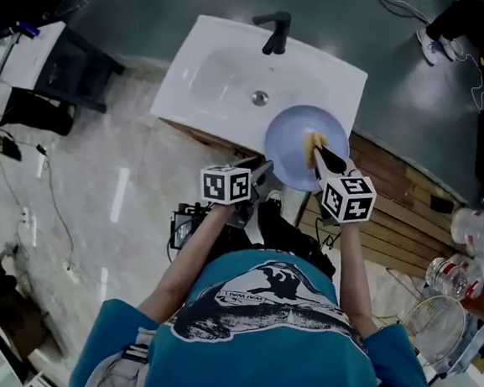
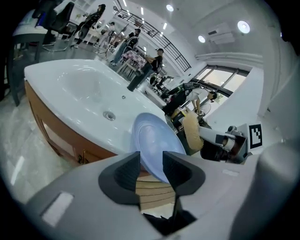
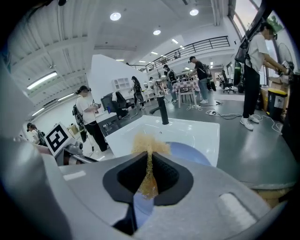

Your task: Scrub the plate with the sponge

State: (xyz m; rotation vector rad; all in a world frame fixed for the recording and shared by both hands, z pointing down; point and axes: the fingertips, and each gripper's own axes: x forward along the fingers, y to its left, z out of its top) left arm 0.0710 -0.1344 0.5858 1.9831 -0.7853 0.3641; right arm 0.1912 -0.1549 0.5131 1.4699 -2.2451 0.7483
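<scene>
While the right gripper (image 3: 150, 154) has its jaws clamped on the sponge (image 3: 149, 143), the left gripper (image 2: 151, 154) holds its jaws apart astride the plate (image 2: 152, 136) rim.

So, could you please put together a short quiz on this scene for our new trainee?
1. Multiple choice: what is clamped in the right gripper? A a brush; B the sponge; C a cloth.
2. True or false: the plate lies flat in the middle of the sink.
3. Fill in: the left gripper has its jaws standing ____.

Key: 1 B. 2 False: the plate is at the sink's near right corner. 3 Apart.
</scene>
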